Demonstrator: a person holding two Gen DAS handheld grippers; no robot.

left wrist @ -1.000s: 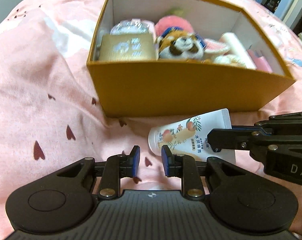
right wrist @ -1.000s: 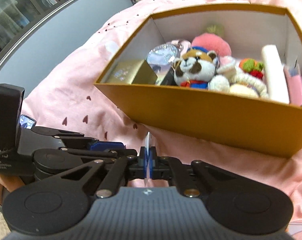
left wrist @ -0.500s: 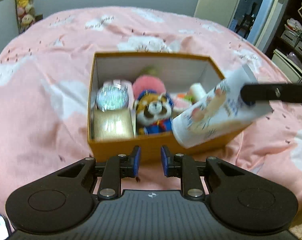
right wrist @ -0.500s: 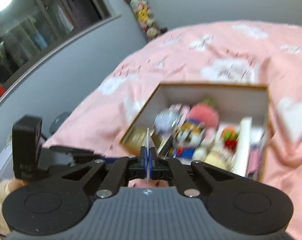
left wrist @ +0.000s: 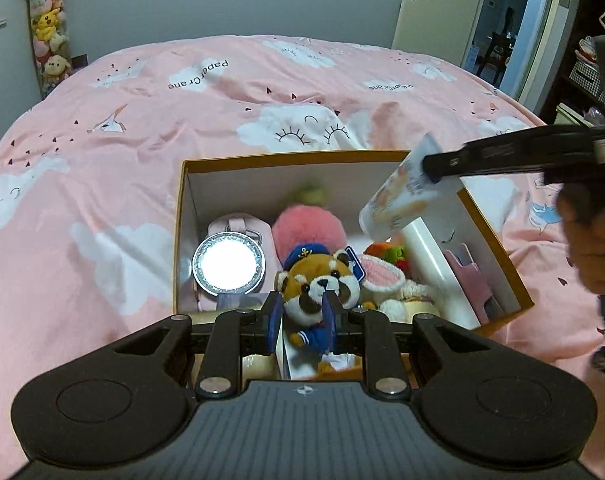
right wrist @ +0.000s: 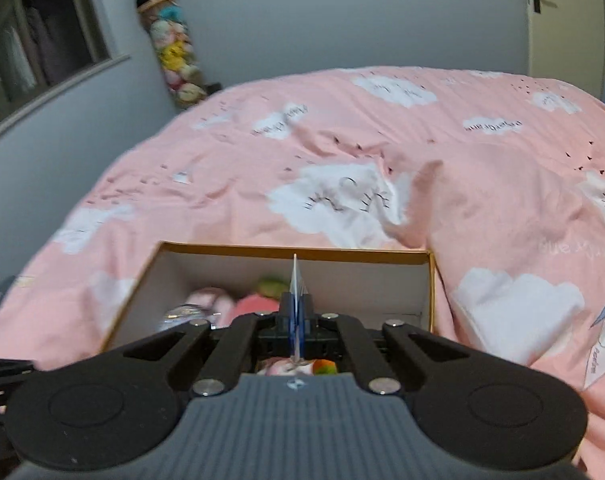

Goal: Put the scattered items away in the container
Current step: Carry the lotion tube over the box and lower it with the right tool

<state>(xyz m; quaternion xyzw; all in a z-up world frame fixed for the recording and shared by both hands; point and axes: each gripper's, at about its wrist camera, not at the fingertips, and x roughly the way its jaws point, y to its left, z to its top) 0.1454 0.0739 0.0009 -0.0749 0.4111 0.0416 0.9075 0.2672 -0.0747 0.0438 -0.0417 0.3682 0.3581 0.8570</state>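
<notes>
**Tube held over the box**

R gripper (right wrist: 296, 320) is clenched on the flat crimped end of the cream tube (left wrist: 398, 204); from the R wrist cam only the thin edge of that crimp shows, pinched btwn the blue pads. From the L wrist cam the tube hangs tilted, cap end down, above the box's right-rear corner, not touching the contents.

L gripper (left wrist: 301, 312) hovers over the near side of the box (left wrist: 498, 248), jaws apart w/ nothing btwn them; the red panda plush (left wrist: 322, 280) shows through the gap.

The orange box sits on the pink cloud-print bedspread (left wrist: 142, 140). Inside: round sparkly compact (left wrist: 229, 263) at left, pink pompom (left wrist: 308, 228) at rear-center, white tube (left wrist: 434, 268) lying along the right side, pink item (left wrist: 468, 276) by the right wall. Stacked plush toys (left wrist: 48, 40) stand in the far corner of the room.
</notes>
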